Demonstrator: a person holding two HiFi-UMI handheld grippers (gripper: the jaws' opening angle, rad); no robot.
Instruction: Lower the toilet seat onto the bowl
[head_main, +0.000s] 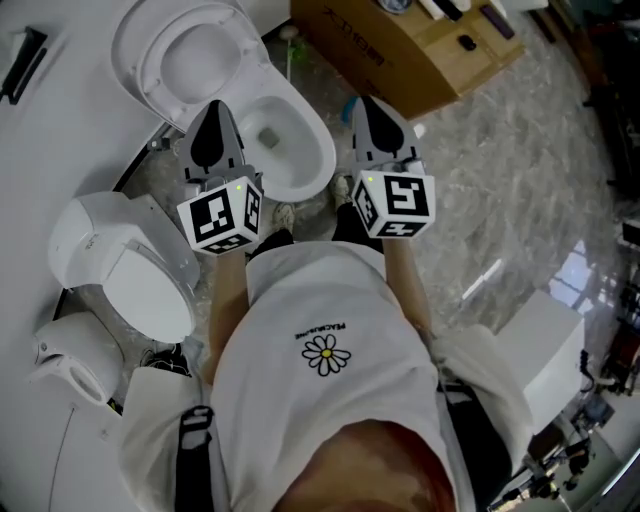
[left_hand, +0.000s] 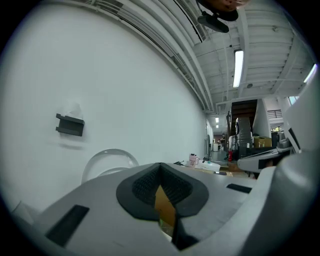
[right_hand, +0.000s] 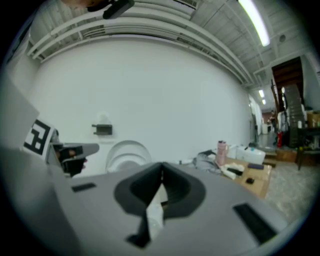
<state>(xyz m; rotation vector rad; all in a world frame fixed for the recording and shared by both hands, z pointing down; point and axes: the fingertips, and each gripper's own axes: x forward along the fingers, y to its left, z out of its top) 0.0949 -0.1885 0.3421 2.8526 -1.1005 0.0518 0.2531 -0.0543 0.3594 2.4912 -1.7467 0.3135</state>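
White glazed ceramic made up most of what lay below you. There was one toilet bowl, oval and open. Its one toilet seat stood raised behind it by the plain white wall, not down on the bowl. A second toilet unit, smooth and rounded with its lid shut, sat close by on your left.

You held two grippers over the bowl, the left gripper and the right gripper. Both were grey with dark ribbed pads, and each carried one black-and-white marker cube. In the left gripper view and the right gripper view, each gripper's jaws were pressed together with nothing between them. Both grippers were apart from the seat.

One brown cardboard box, flat-sided, lay on the glossy, veined stone floor beyond the bowl. One small dark holder was fixed to the wall.
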